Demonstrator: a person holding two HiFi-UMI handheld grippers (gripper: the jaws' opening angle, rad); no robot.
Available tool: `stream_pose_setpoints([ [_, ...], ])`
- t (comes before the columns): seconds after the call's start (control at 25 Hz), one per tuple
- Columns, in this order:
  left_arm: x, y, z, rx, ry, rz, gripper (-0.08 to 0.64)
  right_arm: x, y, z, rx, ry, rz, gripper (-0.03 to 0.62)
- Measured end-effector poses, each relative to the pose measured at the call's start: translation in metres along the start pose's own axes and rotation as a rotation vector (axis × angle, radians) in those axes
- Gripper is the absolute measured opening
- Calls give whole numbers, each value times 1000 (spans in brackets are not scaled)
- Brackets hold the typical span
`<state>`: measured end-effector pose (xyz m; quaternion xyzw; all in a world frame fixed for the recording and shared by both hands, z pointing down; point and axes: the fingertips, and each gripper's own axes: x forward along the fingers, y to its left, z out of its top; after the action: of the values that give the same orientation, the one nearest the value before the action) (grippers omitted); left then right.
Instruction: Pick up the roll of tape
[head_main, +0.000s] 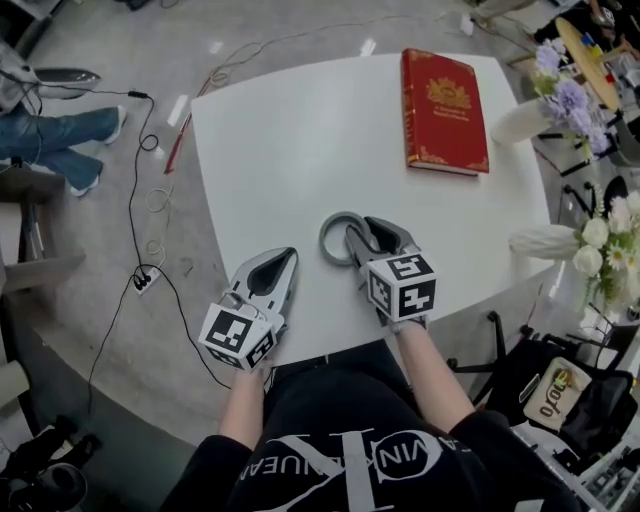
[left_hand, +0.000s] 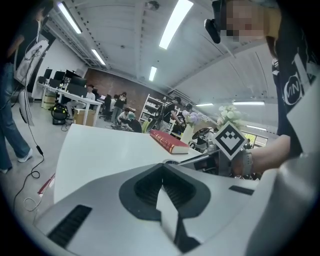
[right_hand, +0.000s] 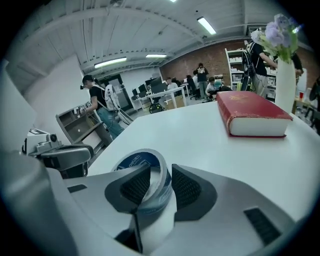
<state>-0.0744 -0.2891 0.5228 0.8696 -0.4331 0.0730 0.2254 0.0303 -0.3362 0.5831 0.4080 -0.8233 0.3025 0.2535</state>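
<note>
The roll of tape (head_main: 326, 244), a grey ring with a blue-printed core, lies flat on the white table (head_main: 300, 130) near its front edge. My right gripper (head_main: 352, 236) reaches over the roll's right side. In the right gripper view, the roll's wall (right_hand: 139, 161) stands between the two pads of the right gripper (right_hand: 160, 170). The pads sit close on either side of the wall, not visibly pressing, so the jaws are open. My left gripper (head_main: 290, 256) rests left of the roll, apart from it. Its tips meet (left_hand: 162, 166) with nothing between them.
A red book (head_main: 443, 110) lies at the table's far right. Two white vases of flowers (head_main: 520, 122) (head_main: 545, 242) stand along the right edge. Cables (head_main: 140, 200) trail over the floor on the left, near a person's legs (head_main: 60, 140).
</note>
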Motion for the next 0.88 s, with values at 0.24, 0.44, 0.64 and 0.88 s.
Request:
stream_pose_setpoints([
  [0.24, -2, 0, -2, 9, 4, 4, 5, 2, -3, 1, -12, -2, -24, 96],
  [0.44, -5, -1, 2, 19, -3, 5, 5, 0, -3, 2, -48, -15, -28, 77],
  [0.64, -10, -2, 7, 27, -18, 6, 5, -12, -4, 9, -30, -64, -25, 77],
  [0.88, -18, 3, 18, 40, -37, 26, 5, -30, -5, 24, -5, -152, -10, 75],
])
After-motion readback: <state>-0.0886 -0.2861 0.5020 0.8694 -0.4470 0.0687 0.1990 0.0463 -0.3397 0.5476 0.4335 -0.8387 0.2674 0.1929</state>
